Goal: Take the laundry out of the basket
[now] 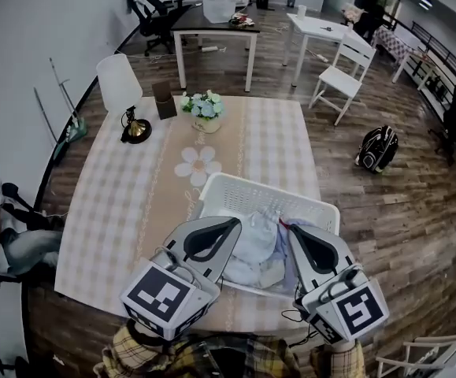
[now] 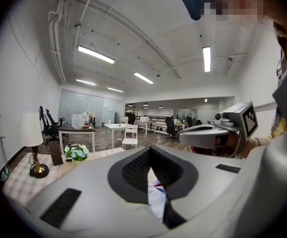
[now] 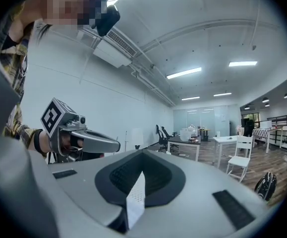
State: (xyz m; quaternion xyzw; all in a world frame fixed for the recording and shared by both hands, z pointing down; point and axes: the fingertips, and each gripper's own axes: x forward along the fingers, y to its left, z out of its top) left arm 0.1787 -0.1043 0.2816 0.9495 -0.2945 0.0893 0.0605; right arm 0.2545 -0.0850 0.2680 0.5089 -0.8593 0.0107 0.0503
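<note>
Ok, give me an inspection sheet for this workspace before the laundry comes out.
Surface: table under a checked cloth.
Job's things: white laundry basket at the near edge, pale laundry inside.
Clutter: table lamp, flower pot, brown stand at the far edge.
Grippers: left claw and right claw both shut, empty, above the basket.
Cables: thin wire beside the right claw.
Surroundings: white chair, backpack on the wood floor.
</note>
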